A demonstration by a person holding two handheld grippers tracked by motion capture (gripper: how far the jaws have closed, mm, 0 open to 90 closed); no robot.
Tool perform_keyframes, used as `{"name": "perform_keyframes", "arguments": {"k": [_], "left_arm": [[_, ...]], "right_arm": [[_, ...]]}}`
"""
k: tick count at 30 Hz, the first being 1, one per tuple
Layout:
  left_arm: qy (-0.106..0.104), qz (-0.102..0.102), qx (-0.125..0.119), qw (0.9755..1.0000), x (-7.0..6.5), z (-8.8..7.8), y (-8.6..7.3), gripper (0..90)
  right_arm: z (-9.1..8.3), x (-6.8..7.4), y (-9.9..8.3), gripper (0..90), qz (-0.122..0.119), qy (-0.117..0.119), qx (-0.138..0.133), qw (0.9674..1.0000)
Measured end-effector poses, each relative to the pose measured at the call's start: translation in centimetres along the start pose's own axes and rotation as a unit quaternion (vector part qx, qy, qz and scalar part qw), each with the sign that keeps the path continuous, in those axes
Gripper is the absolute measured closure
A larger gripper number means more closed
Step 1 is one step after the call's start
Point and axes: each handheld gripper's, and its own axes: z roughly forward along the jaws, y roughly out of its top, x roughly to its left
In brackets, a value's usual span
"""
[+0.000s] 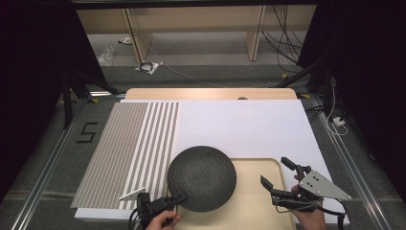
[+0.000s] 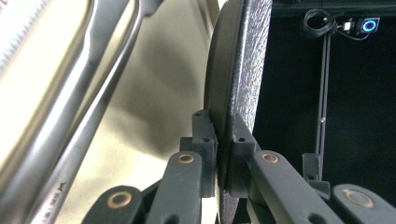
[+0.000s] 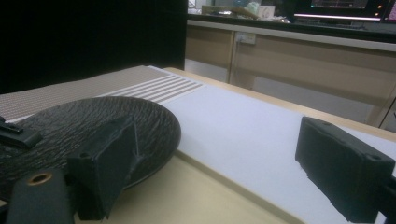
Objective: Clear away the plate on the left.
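Pinching the near rim of the black textured plate (image 1: 201,178), the left tool (image 1: 178,197) steadies it over the wooden tray (image 1: 258,201) while the right tool (image 1: 279,176) waits wide open just beside it.

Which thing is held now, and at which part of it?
The left tool is shut on the dark round plate, pinching its rim at the near left edge. The right tool is open and holds nothing.

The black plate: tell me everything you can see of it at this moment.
The black plate is round and shallow, matte, with a rough, wrinkled texture. It sits low, about level, over the near part of the table, partly over the tan tray and partly over the white sheet. The left gripper has its jaws shut on the plate's near-left rim, one on each face. The right gripper stands open beside it, not touching.
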Motion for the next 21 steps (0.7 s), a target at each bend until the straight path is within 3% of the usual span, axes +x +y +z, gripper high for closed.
{"name": "perform_keyframes", "arguments": {"k": [21], "left_arm": [[0.025,0.024,0.058,0.9977,0.1,2.0,-1.9,84.6]], "right_arm": [[0.0,0.0,0.0,13.8,0.0,0.001,0.0,1.0]]}}
